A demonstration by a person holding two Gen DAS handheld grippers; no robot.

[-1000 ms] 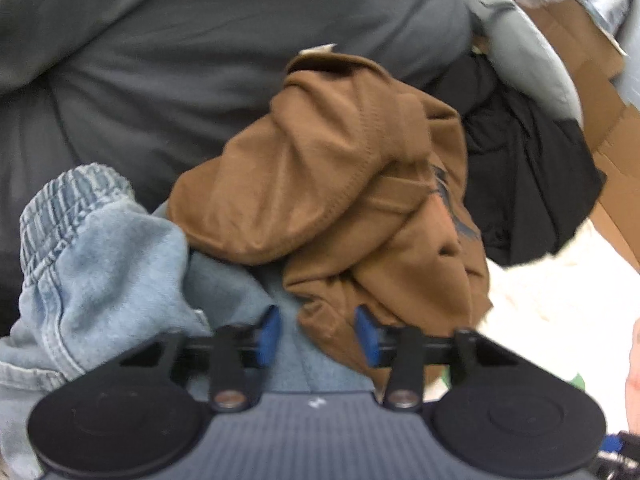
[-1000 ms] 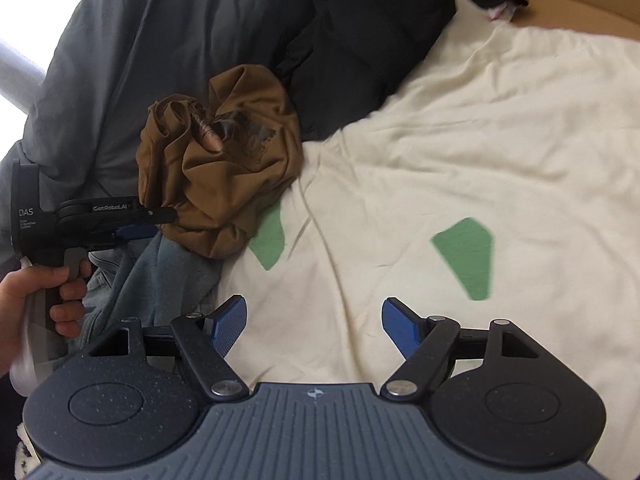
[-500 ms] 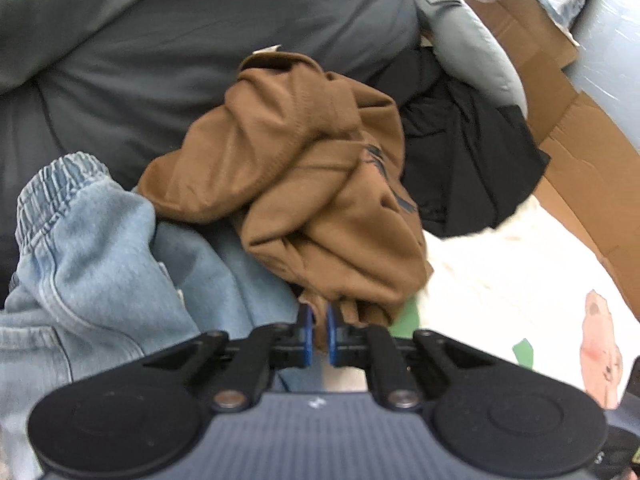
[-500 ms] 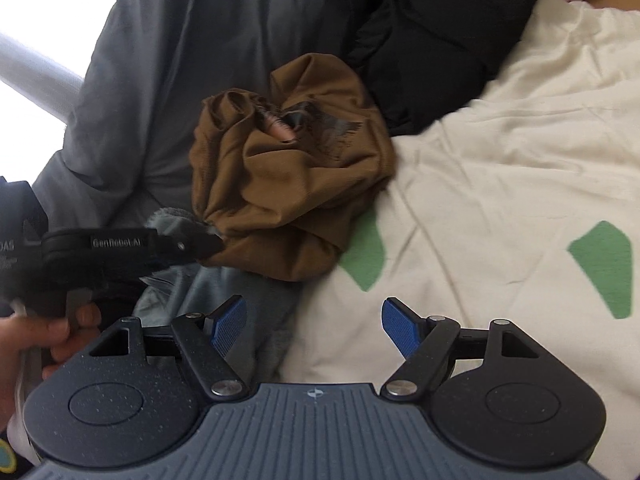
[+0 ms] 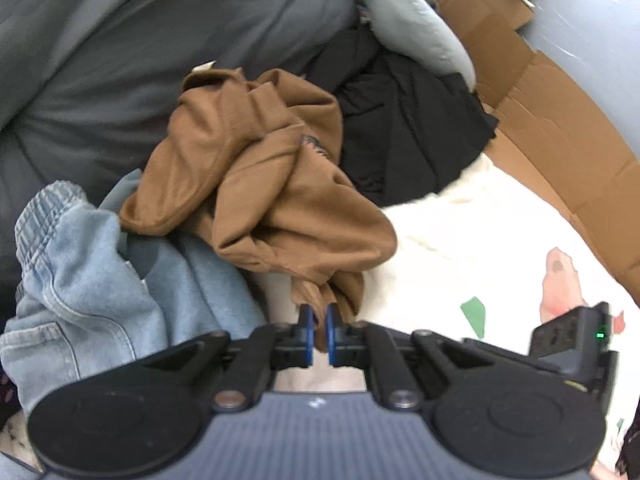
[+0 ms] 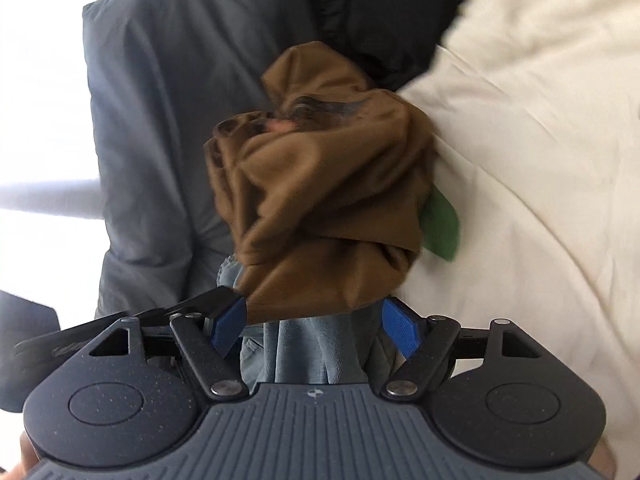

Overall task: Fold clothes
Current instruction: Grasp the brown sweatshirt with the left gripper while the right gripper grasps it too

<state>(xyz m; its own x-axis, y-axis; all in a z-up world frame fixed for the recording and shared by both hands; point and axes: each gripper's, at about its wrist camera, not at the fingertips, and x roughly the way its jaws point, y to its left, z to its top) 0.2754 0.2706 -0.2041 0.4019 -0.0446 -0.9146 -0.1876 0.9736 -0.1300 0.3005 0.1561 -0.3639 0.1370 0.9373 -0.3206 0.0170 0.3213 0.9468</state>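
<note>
On a bed strewn with laundry, the left gripper [image 5: 317, 330] has pinched shut on a low fold of the crumpled brown garment [image 5: 272, 176], where a second ago its blue pads stood apart on either side of that cloth; the fabric now rises in a taut little neck from the jaws, a sign the piece is being drawn up and off the pile rather than merely touched. That suggests the first item has been chosen and folding proper has not begun, since the garment is still a tight bundle that needs shaking out and spreading on the cream sheet [image 5: 460, 240]. The right gripper [image 6: 314, 326] has swung in close, its jaws wide apart and holding nothing, the bundle's lower edge hanging just between and beyond its pads. The left wrist view takes in the surroundings: light-blue jeans [image 5: 84, 272] lying partly under the brown piece, a black garment [image 5: 404, 132] behind it, the grey duvet [image 5: 120, 52] and flattened cardboard [image 5: 560, 120] at the bed's edge. The right wrist view alone shows the dark print on the brown garment's front [image 6: 320, 106] and the other tool's finger reaching in from the left.
</note>
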